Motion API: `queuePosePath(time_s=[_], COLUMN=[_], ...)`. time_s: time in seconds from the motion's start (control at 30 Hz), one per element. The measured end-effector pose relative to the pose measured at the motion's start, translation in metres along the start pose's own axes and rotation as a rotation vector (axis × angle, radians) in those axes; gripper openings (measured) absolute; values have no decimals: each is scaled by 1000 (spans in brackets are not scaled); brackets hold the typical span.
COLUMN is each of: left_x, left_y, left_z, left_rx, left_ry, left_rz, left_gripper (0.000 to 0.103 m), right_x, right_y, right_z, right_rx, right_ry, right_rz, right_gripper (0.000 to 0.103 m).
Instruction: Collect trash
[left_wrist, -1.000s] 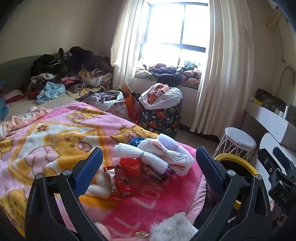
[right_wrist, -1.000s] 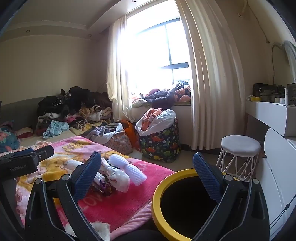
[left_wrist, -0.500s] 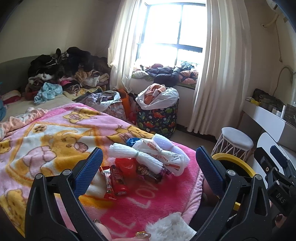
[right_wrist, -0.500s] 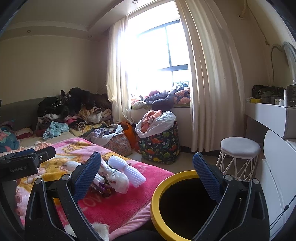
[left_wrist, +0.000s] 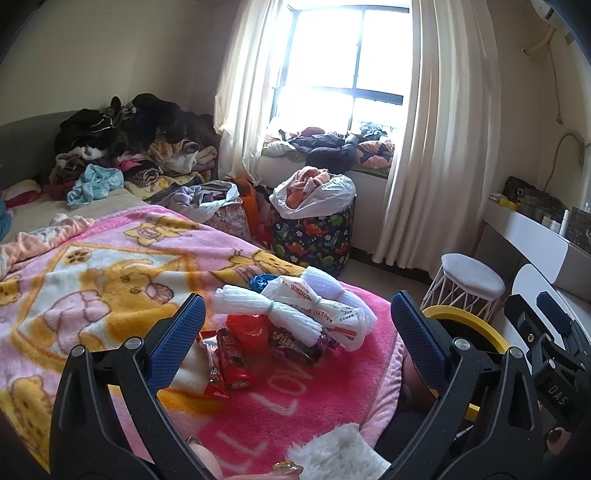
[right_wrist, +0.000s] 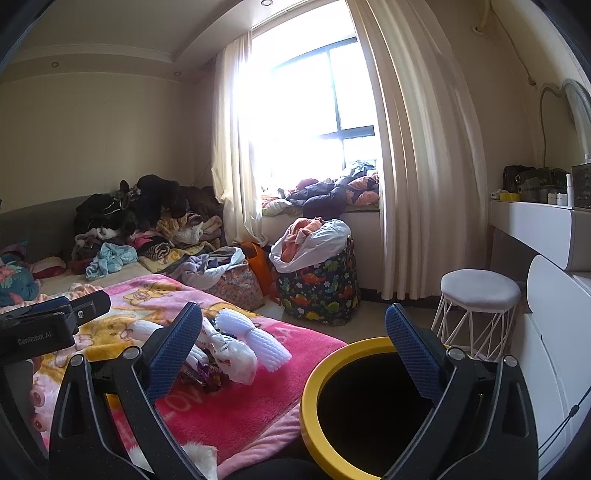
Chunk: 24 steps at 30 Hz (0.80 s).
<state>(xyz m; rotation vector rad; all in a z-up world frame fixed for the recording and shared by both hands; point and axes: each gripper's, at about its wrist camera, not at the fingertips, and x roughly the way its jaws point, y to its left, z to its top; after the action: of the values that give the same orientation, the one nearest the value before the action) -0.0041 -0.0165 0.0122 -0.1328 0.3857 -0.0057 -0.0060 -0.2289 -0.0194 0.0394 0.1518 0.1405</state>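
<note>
the left gripper (left_wrist: 297, 326) holds its blue-padded fingers (left_wrist: 177, 341) spread wide with nothing between them, above a heap of trash (left_wrist: 291, 319) on the pink blanket (left_wrist: 110, 280): white foam nets, a printed plastic bag and red snack wrappers whose labels are hard to read. the right gripper (right_wrist: 293, 349) is likewise spread and empty over the yellow-rimmed bin (right_wrist: 308, 391); the bin's inside is too dark to make out and its near edge is cut off.

Right gripper (right_wrist: 293, 345) over bin and bed

Its blue fingers (right_wrist: 175, 345) stand wide apart, holding nothing. Between them sits a yellow-rimmed bin (right_wrist: 314, 376), just beside a pink blanket (right_wrist: 258, 398). On the blanket lies a heap of wrappers (right_wrist: 236, 345). The left gripper (right_wrist: 48, 325) shows at left.
</note>
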Motion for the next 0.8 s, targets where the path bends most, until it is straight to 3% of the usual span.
queuePosePath(time_s=[0.5,0.8], left_x=[11,25], left_y=[0,30], left_z=[-6,0], left_rx=[-17,-82], left_ry=[14,4], left_rz=[-7,26], left_gripper=[92,92], right_x=[7,30], right_y=[3,31], right_z=[-7,-6], right_rx=[-8,-63], right_ry=[28,95], right_rz=[22,143], right_gripper=[97,97])
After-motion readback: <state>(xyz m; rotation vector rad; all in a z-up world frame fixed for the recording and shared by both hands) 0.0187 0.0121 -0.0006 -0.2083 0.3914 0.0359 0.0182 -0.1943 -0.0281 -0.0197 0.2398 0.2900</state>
